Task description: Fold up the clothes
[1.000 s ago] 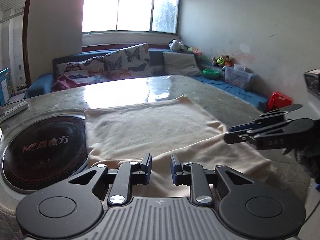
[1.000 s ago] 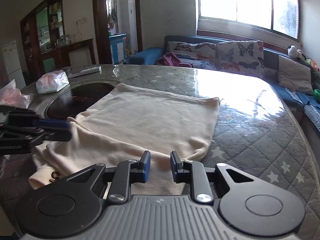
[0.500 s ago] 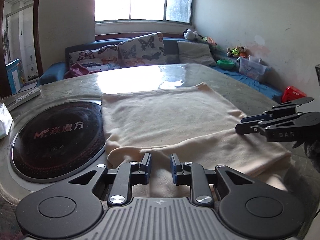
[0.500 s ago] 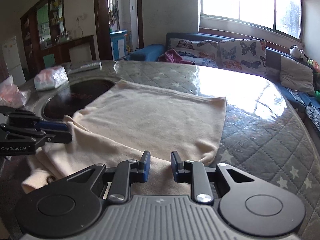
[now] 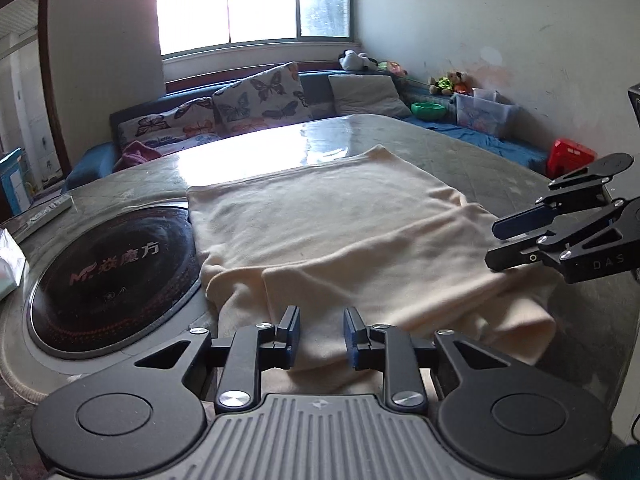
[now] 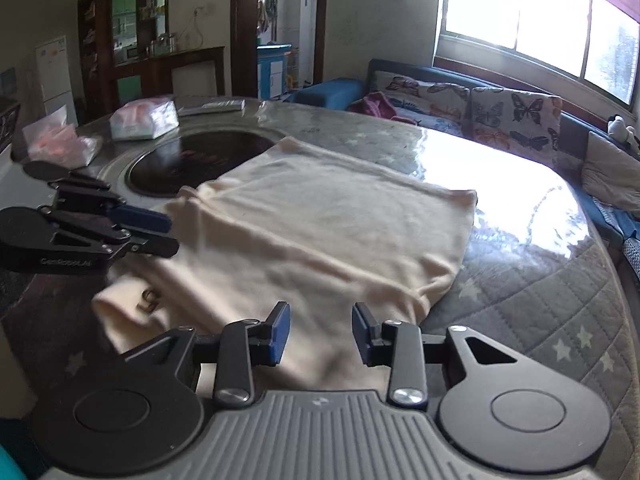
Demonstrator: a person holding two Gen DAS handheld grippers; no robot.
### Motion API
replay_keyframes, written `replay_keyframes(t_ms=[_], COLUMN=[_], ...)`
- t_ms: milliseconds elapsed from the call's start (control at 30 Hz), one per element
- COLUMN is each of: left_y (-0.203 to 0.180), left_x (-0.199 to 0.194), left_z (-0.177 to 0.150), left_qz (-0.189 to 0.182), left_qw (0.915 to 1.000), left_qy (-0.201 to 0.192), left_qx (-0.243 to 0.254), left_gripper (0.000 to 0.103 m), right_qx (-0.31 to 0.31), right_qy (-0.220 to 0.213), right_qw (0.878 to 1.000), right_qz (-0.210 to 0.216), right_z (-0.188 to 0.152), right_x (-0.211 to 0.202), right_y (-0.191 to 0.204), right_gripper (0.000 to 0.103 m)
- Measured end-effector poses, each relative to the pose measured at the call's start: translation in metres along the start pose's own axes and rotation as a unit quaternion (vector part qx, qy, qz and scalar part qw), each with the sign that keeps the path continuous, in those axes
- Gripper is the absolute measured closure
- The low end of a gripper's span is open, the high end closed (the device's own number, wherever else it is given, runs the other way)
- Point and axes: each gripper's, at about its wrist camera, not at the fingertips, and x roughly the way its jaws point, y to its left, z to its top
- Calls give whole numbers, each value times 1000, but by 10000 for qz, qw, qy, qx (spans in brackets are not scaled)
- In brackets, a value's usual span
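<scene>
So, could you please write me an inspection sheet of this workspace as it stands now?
Surface: quilted table under glossy cover, inset cooktop.
Job's things: cream garment, near edge folded over, overlapping the cooktop rim.
Clutter: tissue pack, plastic bag, remote.
Grippers: left gripper and right gripper, fingers just opening, apart, nothing pinched.
Cables: nothing seen.
Surroundings: sofa with butterfly cushions, window, fridge.

We lose the cream garment [image 6: 320, 240]'s near hem under the right gripper [image 6: 320, 334] body – motion-blurred there too. Print by its left corner unreadable. Left gripper [image 5: 322, 334] likewise hides the near edge.
</scene>
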Motion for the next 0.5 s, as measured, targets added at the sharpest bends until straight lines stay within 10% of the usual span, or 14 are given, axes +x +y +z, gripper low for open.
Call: replay_keyframes(t_ms=[300,500], left_y=[-1,-24], left_x=[-41,-51], left_z=[-16,-42], left_qz=[-97,-80], left_qw=[9963,9754], left_qy=[-7,1], left_qx=[850,2202], left_gripper=[69,65], right_qx=[-370,-829], right_qy=[130,162], right_qw=[9992,9964], right_qz=[-24,-18], right_z=[-18,-23], right_x=[-28,-44], right_y=[10,15], right_gripper=[69,56])
